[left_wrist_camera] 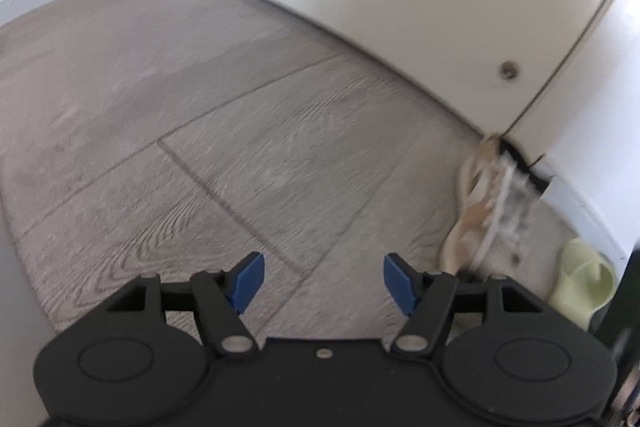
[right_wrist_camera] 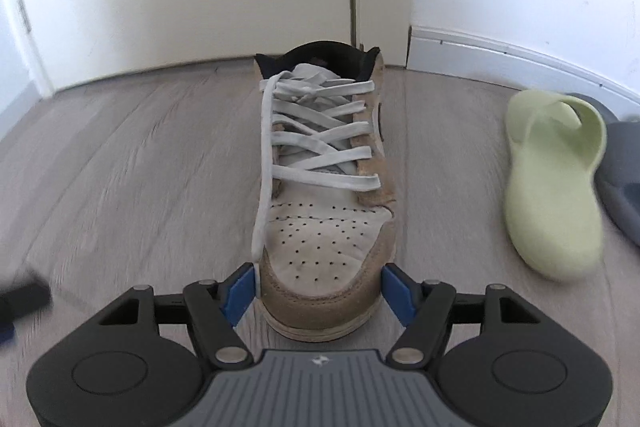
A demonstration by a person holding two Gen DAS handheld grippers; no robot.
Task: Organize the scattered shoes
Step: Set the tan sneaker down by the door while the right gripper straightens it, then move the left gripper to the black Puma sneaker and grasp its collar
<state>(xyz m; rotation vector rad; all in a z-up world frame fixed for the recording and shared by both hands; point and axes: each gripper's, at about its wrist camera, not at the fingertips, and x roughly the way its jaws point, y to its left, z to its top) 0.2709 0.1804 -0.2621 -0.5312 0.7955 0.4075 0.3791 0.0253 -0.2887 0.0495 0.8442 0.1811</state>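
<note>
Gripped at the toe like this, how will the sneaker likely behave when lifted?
The sneaker would probably droop heel-down, its length lying beyond the right gripper. Its suede toe looks grippy, likely holding. The loose lace will likely dangle.

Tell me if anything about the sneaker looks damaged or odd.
The sneaker looks worn: the tan suede strip beside the laces is frayed and ragged, and one lace end trails loose down its side.

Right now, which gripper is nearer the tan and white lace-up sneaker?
Right. The right gripper straddles the sneaker's toe, pads flanking it. The left gripper hangs open over bare floor, sneaker off to its right.
</note>
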